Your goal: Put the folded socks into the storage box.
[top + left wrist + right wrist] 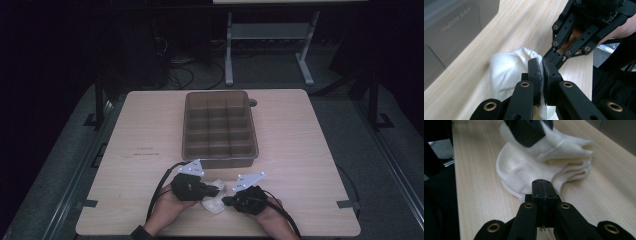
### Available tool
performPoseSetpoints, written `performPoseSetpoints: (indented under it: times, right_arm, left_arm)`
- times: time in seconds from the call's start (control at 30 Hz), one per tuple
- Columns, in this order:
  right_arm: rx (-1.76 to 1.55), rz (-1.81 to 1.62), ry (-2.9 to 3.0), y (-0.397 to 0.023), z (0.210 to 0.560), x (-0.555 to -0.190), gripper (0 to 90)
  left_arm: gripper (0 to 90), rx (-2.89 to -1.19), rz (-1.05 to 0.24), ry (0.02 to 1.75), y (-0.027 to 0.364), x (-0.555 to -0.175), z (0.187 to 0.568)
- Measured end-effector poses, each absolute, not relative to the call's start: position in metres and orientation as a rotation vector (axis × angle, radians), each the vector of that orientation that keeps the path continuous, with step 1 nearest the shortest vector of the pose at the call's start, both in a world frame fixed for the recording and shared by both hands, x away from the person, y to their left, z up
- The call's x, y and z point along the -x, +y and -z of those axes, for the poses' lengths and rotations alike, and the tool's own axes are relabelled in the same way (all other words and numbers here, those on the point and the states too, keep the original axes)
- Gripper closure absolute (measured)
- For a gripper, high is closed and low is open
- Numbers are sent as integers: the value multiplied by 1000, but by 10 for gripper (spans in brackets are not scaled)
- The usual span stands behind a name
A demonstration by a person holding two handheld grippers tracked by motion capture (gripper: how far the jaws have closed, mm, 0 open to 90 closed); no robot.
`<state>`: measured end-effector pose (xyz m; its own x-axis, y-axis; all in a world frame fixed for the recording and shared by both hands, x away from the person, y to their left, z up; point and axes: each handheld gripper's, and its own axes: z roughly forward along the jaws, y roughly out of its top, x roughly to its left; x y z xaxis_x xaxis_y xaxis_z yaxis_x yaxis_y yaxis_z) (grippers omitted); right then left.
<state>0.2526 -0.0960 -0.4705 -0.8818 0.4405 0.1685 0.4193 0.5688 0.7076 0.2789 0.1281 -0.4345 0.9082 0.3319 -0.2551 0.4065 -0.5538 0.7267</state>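
White sock point(214, 196) sits bunched on the tabletop point(300, 150) near its front edge, between both tools. Left tool point(214, 189) is clamped on the cloth's upper fold, fabric pinched between its jaws. Right tool point(226, 201) has its jaws fully together at the sock's near edge; cannot tell if any cloth is caught. Compartment tray point(220, 129) sits behind, just apart from the hands.

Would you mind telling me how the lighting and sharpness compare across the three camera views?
High view: dim, surroundings nearly black, the white folded cloth the brightest spot on the pale wooden table. Left gripper view: well lit, the left claw sharp, the grey plastic compartment box soft. Right gripper view: the right claw fairly sharp, the cloth's far folds and the other claw blurred.
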Motion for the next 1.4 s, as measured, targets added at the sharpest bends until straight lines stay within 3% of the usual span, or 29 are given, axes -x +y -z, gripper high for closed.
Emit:
performPoseSetpoints:
  times: [0.73, 0.97, 1.2, 1.4]
  right_arm:
    - [-784, -1251, 2678, -107, 469, -261, 895]
    - [-818, -1274, 2630, -127, 465, -262, 749]
    - [-855, -1223, 2570, -149, 463, -263, 569]
    - [-906, -1194, 2512, -171, 463, -262, 468]
  left_arm:
    - [863, -2304, 67, 527, 115, -275, 457]
    - [835, -2285, 81, 537, 117, -275, 455]
    - [704, -2257, 64, 530, 120, -274, 446]
    - [608, -2217, 32, 525, 126, -271, 435]
